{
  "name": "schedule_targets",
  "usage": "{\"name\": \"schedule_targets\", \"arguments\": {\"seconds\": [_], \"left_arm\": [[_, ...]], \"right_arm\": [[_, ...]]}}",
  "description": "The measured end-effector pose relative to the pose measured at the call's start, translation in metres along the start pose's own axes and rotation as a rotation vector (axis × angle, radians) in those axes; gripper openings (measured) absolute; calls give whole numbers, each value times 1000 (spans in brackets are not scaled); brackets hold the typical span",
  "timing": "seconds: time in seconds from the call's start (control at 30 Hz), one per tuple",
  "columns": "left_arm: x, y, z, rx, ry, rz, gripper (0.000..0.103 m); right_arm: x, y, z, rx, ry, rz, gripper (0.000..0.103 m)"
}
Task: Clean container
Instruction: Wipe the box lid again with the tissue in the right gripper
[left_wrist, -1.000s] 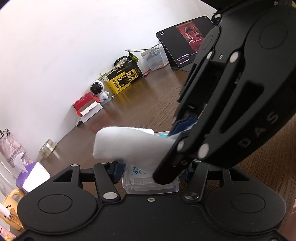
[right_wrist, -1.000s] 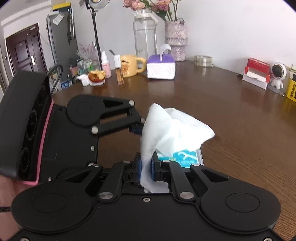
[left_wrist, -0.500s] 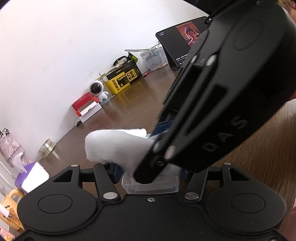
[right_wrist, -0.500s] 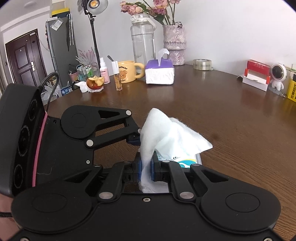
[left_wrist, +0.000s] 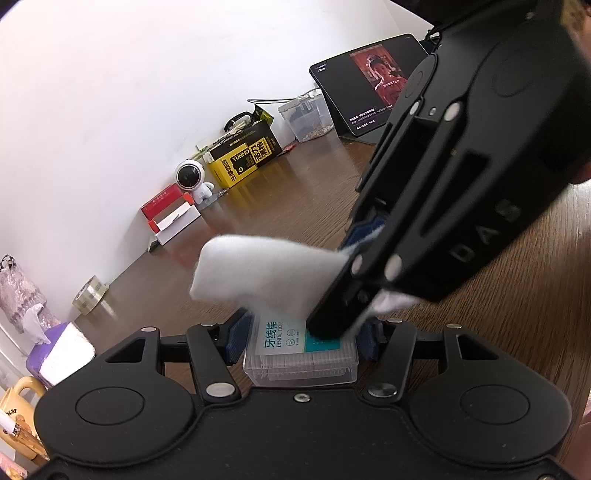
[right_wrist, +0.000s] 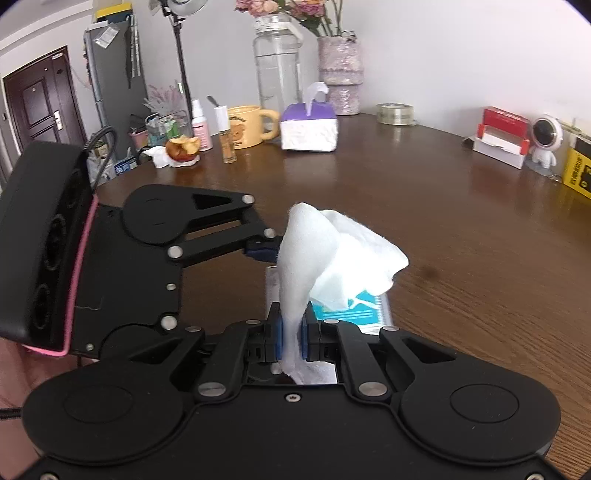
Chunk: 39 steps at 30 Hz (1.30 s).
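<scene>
A small clear plastic dental floss box (left_wrist: 299, 354) with a white and teal label lies between the fingers of my left gripper (left_wrist: 301, 339), which is shut on its sides on the wooden table. My right gripper (right_wrist: 293, 332) is shut on a white wipe (right_wrist: 332, 254). In the left wrist view the right gripper (left_wrist: 332, 325) comes down from the upper right, its tip resting on the box's lid, and the wipe (left_wrist: 255, 273) billows to the left over the box. In the right wrist view the box (right_wrist: 369, 314) shows under the wipe, with the left gripper (right_wrist: 266, 247) at left.
Along the wall stand a yellow box (left_wrist: 243, 158), a white robot figure (left_wrist: 192, 181), a red and white box (left_wrist: 170, 214), a tape roll (left_wrist: 88, 295), a tablet (left_wrist: 369, 85). A tissue box (right_wrist: 308, 125), yellow mug (right_wrist: 247, 125), water jug (right_wrist: 277, 66) stand at the far side.
The right gripper with the wipe has swung back to the right across the box lid, uncovering more of the label. The left gripper has kept its hold on the box.
</scene>
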<state>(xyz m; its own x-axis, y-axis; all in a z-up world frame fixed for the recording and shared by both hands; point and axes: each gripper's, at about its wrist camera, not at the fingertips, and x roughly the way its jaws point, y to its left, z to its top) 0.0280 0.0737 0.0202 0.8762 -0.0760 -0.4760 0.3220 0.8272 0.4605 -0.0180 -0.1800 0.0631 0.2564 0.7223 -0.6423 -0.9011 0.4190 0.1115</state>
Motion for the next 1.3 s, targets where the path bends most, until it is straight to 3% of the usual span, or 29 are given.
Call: {"name": "schedule_targets", "arguments": {"seconds": [0.27,0.6,0.83,1.03,1.17,1.3], "left_arm": [[-23,-22,-2,-2,2,-1,58],[-24,-20,-2,-21,7,-12,58],[-47,-21,-10,-23,8,-14,58],[-46,-27,-10,33,-1,25,58],[-45,-26,-11,49,-4,37,58],[-42,-24,-11,64,-7,47,57]], "right_arm": [[0,-23,1,59,-22,-117,9],[8,3,1,69,-77,-56,9],[10,13,3,49,-94,-89,9],[9,5,8,57,-87,-144,10],[7,-6,11,54,-55,-249,10],[5,-3,6,70,-45,-254,9]]}}
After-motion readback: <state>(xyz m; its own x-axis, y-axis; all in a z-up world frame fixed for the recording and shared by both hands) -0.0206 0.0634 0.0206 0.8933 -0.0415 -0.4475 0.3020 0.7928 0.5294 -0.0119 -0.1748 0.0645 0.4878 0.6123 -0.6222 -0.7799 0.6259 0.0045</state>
